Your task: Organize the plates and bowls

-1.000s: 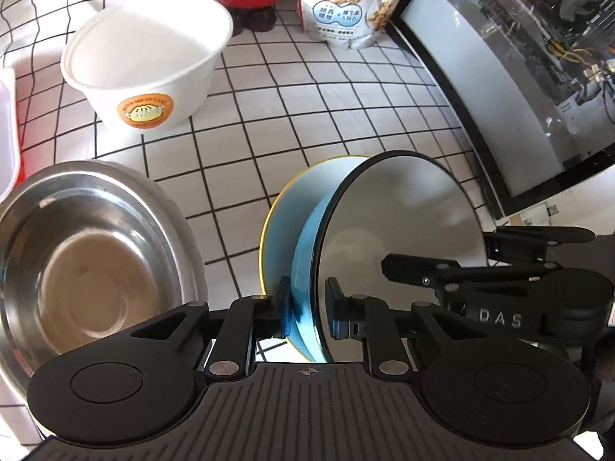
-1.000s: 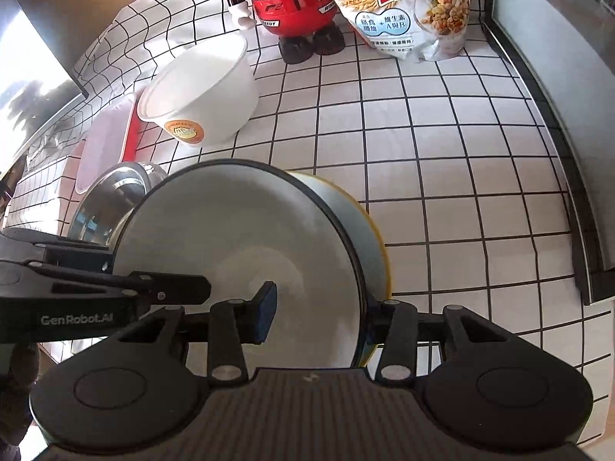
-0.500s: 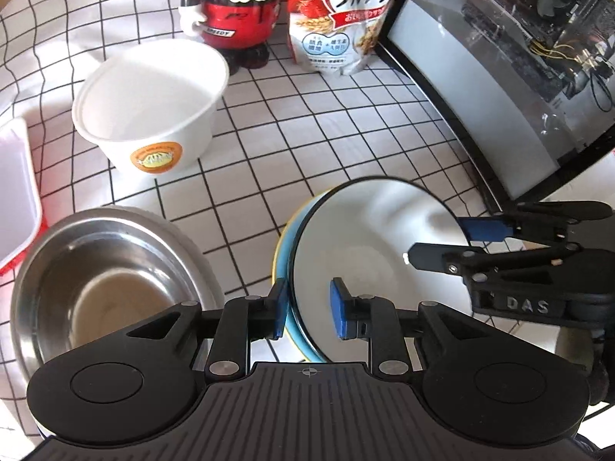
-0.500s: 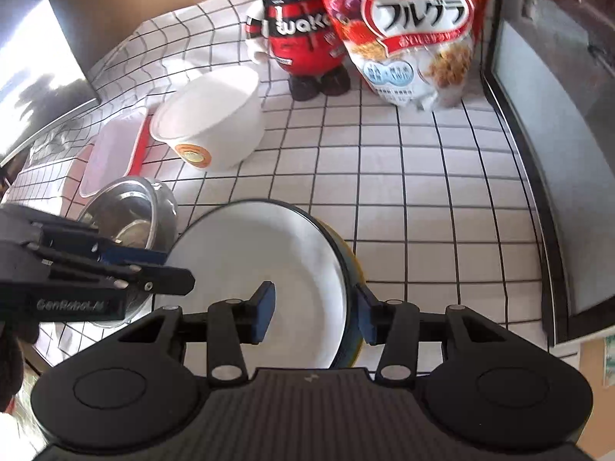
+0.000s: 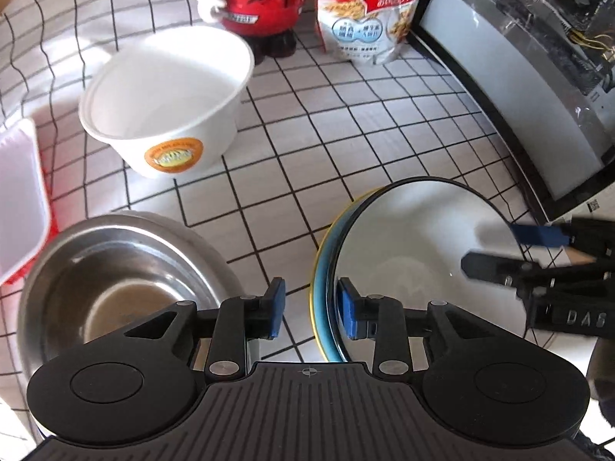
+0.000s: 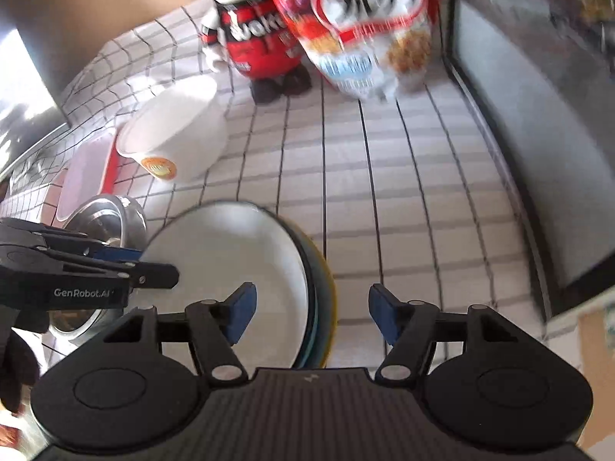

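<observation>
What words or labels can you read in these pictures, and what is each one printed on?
"woko": red figure.
"フルグラ": cereal bag; its smaller print is too small to read.
"DAS": side of the right gripper.
"GenRobot.AI": side of the left gripper.
Orange sticker on the white paper bowl: too small to read.

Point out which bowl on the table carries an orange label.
The white paper bowl, standing in front of the red figure. The steel bowl and the black-rimmed white dish are unlabelled.

Checked tablecloth (image 5: 346, 146) carries white paper bowl (image 5: 165, 96), steel bowl (image 5: 115, 276), stacked plates (image 5: 415, 269), red figurine (image 5: 261, 4), cereal bag (image 5: 373, 11).
</observation>
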Available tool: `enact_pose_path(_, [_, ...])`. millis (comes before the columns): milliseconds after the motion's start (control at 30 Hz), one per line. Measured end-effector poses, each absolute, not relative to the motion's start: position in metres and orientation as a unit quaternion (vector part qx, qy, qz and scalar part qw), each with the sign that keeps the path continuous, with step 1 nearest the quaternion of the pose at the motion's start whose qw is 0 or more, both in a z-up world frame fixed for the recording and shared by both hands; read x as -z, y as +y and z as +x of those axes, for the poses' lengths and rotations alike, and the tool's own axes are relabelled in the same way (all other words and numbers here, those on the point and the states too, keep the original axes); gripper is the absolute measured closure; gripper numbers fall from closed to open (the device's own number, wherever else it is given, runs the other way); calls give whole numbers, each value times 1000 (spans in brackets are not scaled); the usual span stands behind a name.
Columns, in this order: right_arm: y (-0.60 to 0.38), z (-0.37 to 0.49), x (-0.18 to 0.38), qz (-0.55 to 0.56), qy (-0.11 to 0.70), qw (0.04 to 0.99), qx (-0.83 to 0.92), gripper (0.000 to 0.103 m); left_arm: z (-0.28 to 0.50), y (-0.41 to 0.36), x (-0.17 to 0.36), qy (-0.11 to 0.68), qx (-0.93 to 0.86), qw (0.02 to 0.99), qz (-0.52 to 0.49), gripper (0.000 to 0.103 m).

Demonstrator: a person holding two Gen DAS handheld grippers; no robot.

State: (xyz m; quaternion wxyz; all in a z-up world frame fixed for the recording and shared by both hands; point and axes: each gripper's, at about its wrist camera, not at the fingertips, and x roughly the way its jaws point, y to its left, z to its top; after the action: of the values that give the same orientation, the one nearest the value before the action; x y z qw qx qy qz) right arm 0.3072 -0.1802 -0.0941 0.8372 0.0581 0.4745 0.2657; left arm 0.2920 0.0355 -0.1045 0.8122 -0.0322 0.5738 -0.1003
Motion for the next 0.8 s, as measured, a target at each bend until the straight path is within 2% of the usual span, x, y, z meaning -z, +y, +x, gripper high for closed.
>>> enact_pose_path(200, [-176,311,117,107,512,808,-272,39,301,31,118,591,113,797,-48,68])
enact_pose_path(267, [-173,313,123,121,527,792,-284,52,304,31,121,596,118,793,-51,68])
enact_pose_path(433, [-170,317,128,119,533,785,-292,60,308,28,128,608,130,781,-60,72])
enact_pose_path(800, [-158,348,122,86,524,794,-297,60,324,34,130,613,115,777,-86,75])
